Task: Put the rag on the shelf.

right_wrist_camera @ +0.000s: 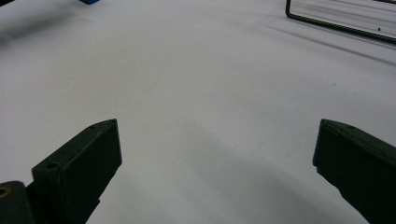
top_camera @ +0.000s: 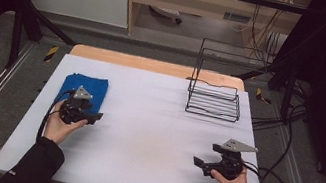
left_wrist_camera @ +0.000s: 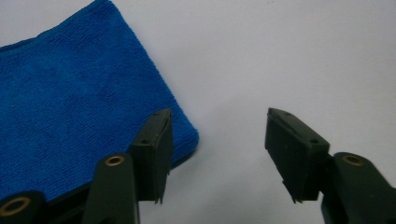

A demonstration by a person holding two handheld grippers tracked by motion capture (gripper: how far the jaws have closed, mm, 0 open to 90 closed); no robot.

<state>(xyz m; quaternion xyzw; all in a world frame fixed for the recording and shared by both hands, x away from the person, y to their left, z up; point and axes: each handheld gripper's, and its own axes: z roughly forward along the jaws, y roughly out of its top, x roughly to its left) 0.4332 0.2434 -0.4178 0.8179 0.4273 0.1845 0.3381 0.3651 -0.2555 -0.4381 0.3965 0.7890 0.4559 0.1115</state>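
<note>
Blue cloth point(left_wrist_camera: 70, 93): soft, light, limp; pinch near corner. Left tool point(left_wrist_camera: 217, 154) half-open, holding nothing; right tool point(right_wrist_camera: 215, 172) open, idle.

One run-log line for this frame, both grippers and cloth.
left gripper: open, at corner of blue cloth | right gripper: open, over bare white mat | cloth: flat, not gripped

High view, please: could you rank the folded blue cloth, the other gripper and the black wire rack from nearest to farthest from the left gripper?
1. Folded blue cloth, right beside the left gripper.
2. Right gripper, across the table's near right.
3. Black wire rack, far right.
</note>
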